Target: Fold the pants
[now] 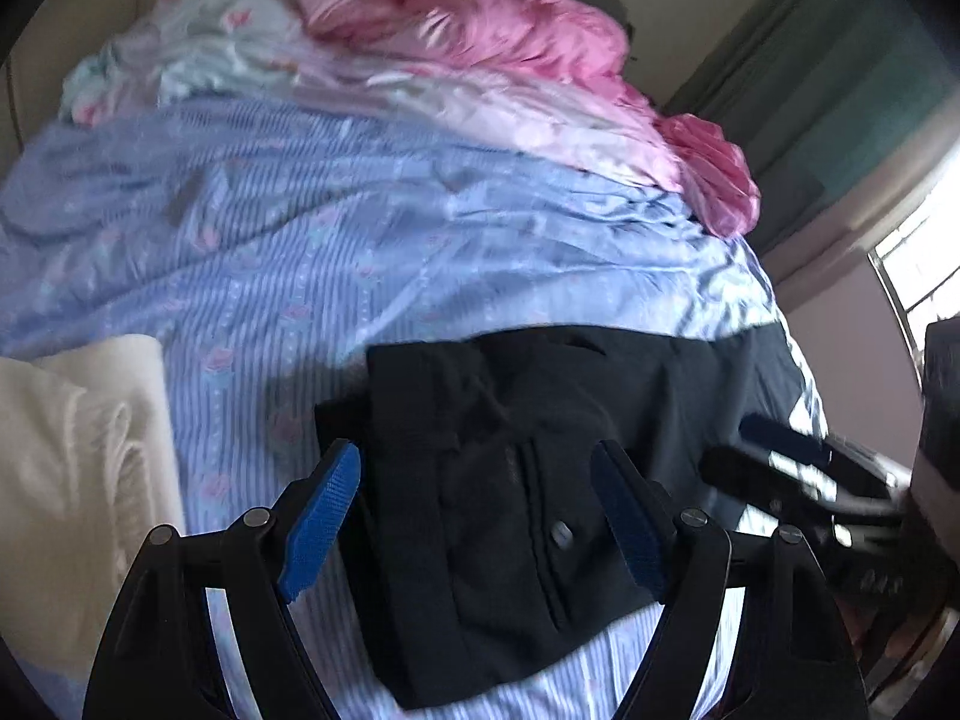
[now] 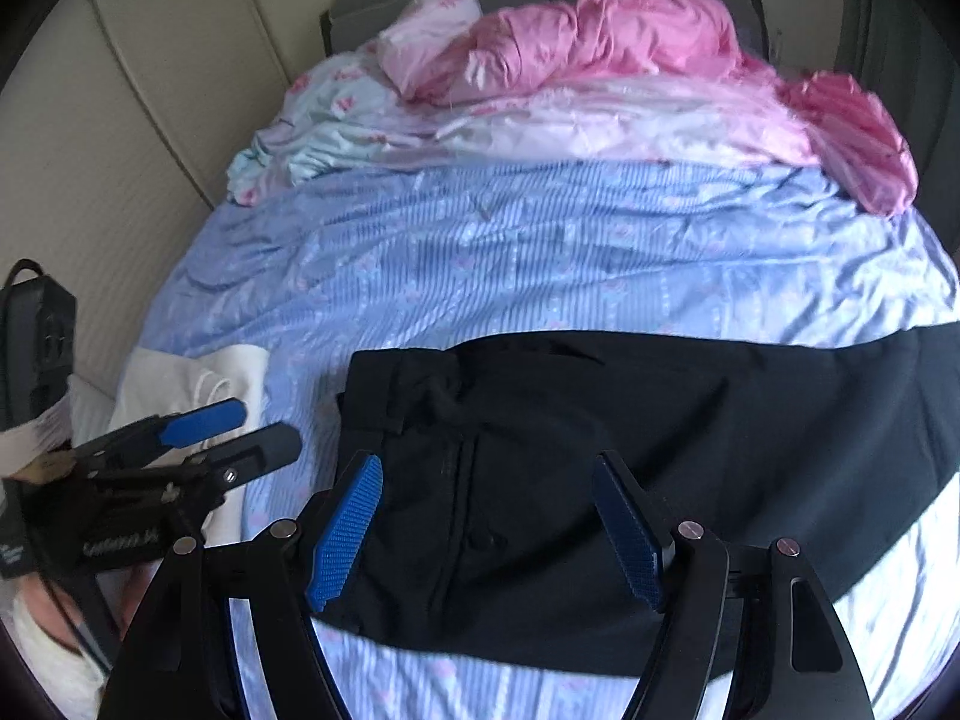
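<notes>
Matt black cloth pants point(image 2: 600, 420) lie on a sheeny striped blue sheet point(image 2: 480, 252); far off, a glossy pink quilt point(image 2: 630, 36).

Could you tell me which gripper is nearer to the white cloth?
Left. The left gripper reaches over the white cloth's edge; the right gripper hangs over the black pants, farther away.

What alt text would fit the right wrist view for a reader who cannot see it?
Black pants lie flat across a blue striped bedsheet, with the open right gripper above their waist end. The left gripper, also open, is at the left edge near a white folded cloth; pink bedding is bunched at the far end.
</notes>
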